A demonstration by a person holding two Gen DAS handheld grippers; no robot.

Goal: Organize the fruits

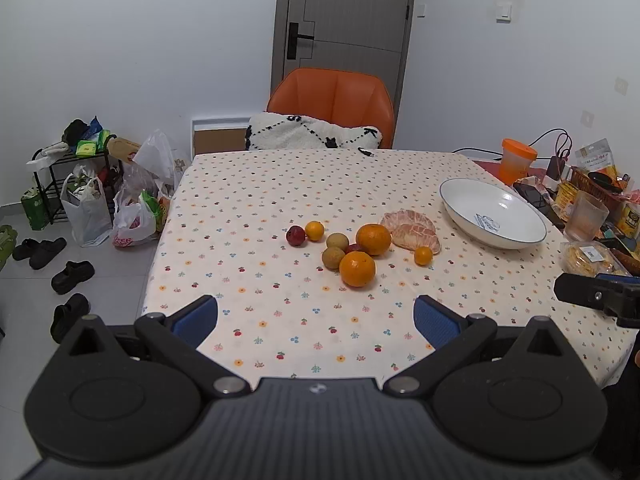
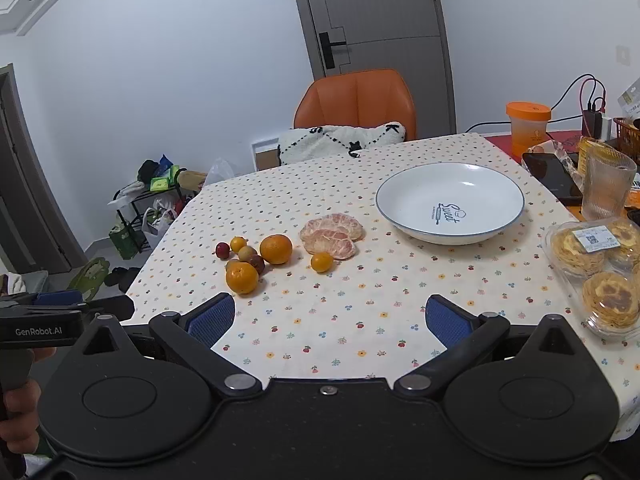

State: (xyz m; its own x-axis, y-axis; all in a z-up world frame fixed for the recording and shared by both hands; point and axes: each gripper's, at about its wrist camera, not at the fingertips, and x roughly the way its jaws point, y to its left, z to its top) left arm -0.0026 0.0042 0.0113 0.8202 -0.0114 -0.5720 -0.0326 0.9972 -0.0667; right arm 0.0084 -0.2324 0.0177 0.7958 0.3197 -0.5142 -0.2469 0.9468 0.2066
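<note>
Left gripper (image 1: pixel 316 322) jaws spread wide, empty; ribbed blue pads (image 1: pixel 430 322). Right gripper (image 2: pixel 330 322) same, holding nothing. Fruits on desk (image 1: pixel 256 312) left of white bowl (image 2: pixel 508 184): glossy round oranges (image 1: pixel 357 269), peeled pomelo segments (image 2: pixel 332 236), small red fruit (image 1: pixel 296 236). Cloth dotted. Only right view shows ridged glass (image 2: pixel 606 184), clear pastry tub (image 2: pixel 560 236).

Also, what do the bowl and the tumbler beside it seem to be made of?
The bowl looks like glazed ceramic: opaque white, glossy highlights, a thin blue rim line and a printed logo inside. The tumbler looks like clear ribbed glass, since you see through its fluted wall, though clear plastic cannot be ruled out.
</note>
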